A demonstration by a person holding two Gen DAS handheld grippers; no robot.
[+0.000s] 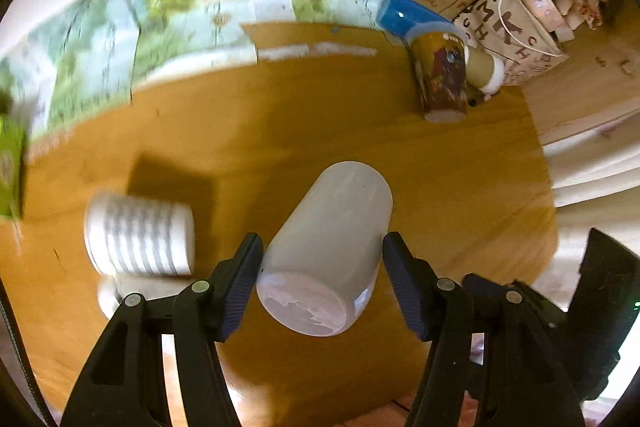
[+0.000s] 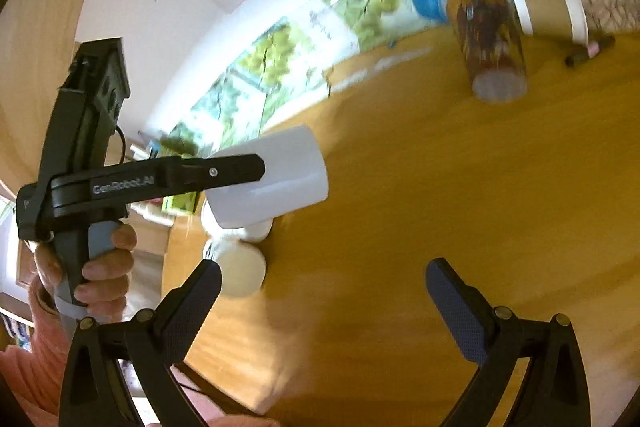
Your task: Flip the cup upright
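Note:
A plain white cup (image 1: 332,243) is held tilted above the wooden table, its flat base toward the camera and its far end pointing away. My left gripper (image 1: 320,267) is shut on the white cup, one pad on each side. In the right wrist view the same cup (image 2: 280,175) hangs in the air in the left gripper's fingers (image 2: 224,173), lying nearly sideways. My right gripper (image 2: 324,291) is open and empty, low over the table to the right of the cup.
A ribbed white cup (image 1: 140,239) lies on its side at the left. A brown printed cup (image 1: 440,75) stands mouth-down at the back right, by a blue object (image 1: 400,15), a paper tube (image 2: 548,11) and a lettered bag (image 1: 516,27). The table edge (image 1: 540,163) runs on the right.

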